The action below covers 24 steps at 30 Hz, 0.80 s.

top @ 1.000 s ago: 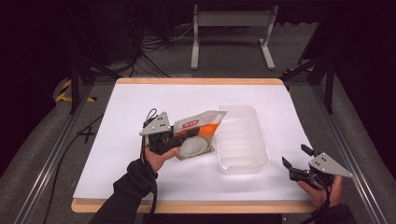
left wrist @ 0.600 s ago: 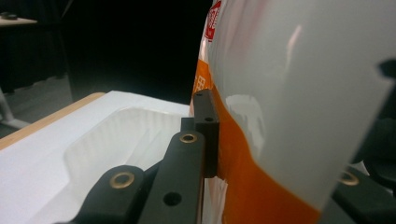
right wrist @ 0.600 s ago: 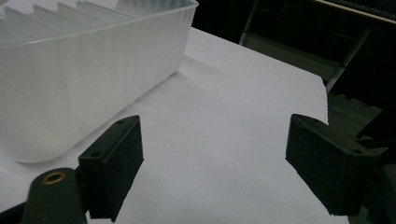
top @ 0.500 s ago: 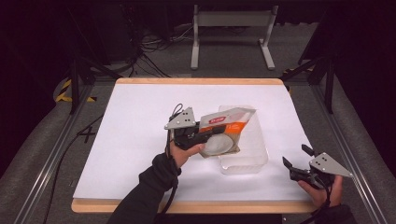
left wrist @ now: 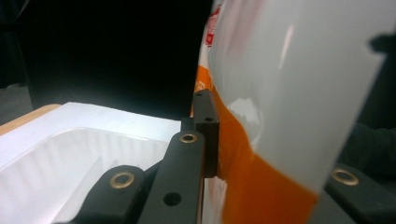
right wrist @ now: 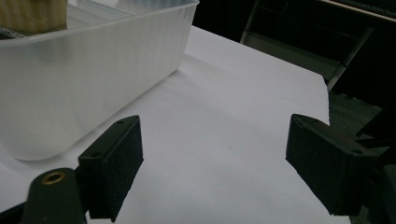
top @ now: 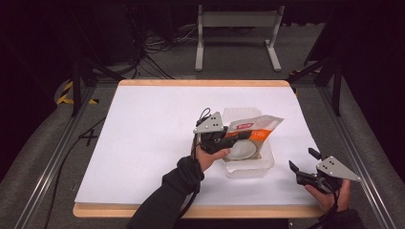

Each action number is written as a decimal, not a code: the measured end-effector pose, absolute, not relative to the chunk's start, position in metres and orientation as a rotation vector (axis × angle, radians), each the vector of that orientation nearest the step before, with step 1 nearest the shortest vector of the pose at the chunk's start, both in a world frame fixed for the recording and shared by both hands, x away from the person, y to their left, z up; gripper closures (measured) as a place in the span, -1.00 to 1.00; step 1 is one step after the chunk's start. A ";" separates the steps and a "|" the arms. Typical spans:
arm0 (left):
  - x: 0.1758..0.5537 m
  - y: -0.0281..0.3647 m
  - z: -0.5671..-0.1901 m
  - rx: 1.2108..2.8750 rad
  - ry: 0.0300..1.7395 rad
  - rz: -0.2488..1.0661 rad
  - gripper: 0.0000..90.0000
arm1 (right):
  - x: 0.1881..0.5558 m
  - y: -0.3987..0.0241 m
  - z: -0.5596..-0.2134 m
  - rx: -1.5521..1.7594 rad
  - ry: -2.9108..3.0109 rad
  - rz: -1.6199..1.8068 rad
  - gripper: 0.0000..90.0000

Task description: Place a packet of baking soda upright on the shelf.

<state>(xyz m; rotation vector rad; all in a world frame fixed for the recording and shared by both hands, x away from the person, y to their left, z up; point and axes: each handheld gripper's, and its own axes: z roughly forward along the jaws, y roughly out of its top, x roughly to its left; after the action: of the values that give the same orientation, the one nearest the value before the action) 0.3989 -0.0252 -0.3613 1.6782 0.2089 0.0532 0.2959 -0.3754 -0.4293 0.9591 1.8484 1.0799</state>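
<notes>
Left gripper (top: 237,140) carried the glossy white-and-orange plastic pouch (top: 252,130) rightward; it now hangs over the ribbed translucent plastic tub (top: 248,168), black jaws clamped on its slick film. Right gripper (top: 302,166), matte black pads spread wide and empty, hasn't moved; tub just left of it.

free: table (top: 143,143) left half | obstacle: tub (top: 248,167) (right-centre)
</notes>
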 end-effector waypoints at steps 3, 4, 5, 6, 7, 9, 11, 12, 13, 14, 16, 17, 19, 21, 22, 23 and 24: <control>0.401 -0.030 -0.365 1.662 0.204 0.045 1.00 | 0.296 -0.375 -0.429 0.955 1.849 1.078 -0.57; 0.402 -0.031 -0.366 1.654 0.201 0.037 1.00 | 0.296 -0.375 -0.430 0.956 1.853 1.080 -0.57; 0.402 -0.031 -0.366 1.649 0.204 0.036 1.00 | 0.296 -0.374 -0.430 0.958 1.854 1.079 -0.57; 0.403 -0.033 -0.368 1.640 0.207 0.035 1.00 | 0.296 -0.374 -0.430 0.955 1.857 1.075 -0.57; 0.403 -0.033 -0.369 1.631 0.208 0.024 1.00 | 0.296 -0.374 -0.430 0.955 1.857 1.075 -0.57; 0.405 -0.036 -0.374 1.611 0.214 0.003 1.00 | 0.296 -0.374 -0.430 0.954 1.857 1.077 -0.57; 0.403 -0.043 -0.383 1.630 0.207 -0.004 1.00 | 0.296 -0.374 -0.429 0.952 1.857 1.073 -0.57; 0.403 -0.043 -0.383 1.630 0.207 -0.004 1.00 | 0.296 -0.374 -0.430 0.952 1.858 1.072 -0.57; 0.402 -0.045 -0.386 1.631 0.207 -0.016 1.00 | 0.296 -0.374 -0.430 0.952 1.858 1.072 -0.57; 0.402 -0.046 -0.389 1.631 0.208 -0.025 1.00 | 0.296 -0.374 -0.430 0.953 1.856 1.074 -0.57; 0.402 -0.047 -0.396 1.628 0.211 -0.044 1.00 | 0.296 -0.374 -0.430 0.957 1.857 1.078 -0.57; 0.401 -0.046 -0.398 1.628 0.214 -0.056 1.00 | 0.296 -0.374 -0.430 0.955 1.858 1.077 -0.57; 0.402 -0.046 -0.400 1.627 0.215 -0.064 1.00 | 0.296 -0.374 -0.430 0.954 1.858 1.075 -0.57; 0.402 -0.045 -0.403 1.642 0.215 -0.065 1.00 | 0.296 -0.374 -0.430 0.955 1.859 1.073 -0.57; 0.402 -0.046 -0.404 1.646 0.213 -0.072 1.00 | 0.296 -0.374 -0.429 0.955 1.859 1.073 -0.57; 0.402 -0.046 -0.405 1.655 0.209 -0.069 1.00 | 0.296 -0.374 -0.429 0.953 1.860 1.074 -0.57; 0.401 -0.046 -0.405 1.662 0.209 -0.070 1.00 | 0.296 -0.374 -0.430 0.952 1.859 1.075 -0.57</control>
<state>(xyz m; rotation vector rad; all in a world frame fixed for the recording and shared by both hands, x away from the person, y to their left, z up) 0.4008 -0.0464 -0.4047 1.6619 0.2095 -0.0698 0.2957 -0.3736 -0.4296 0.9524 1.8593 1.0749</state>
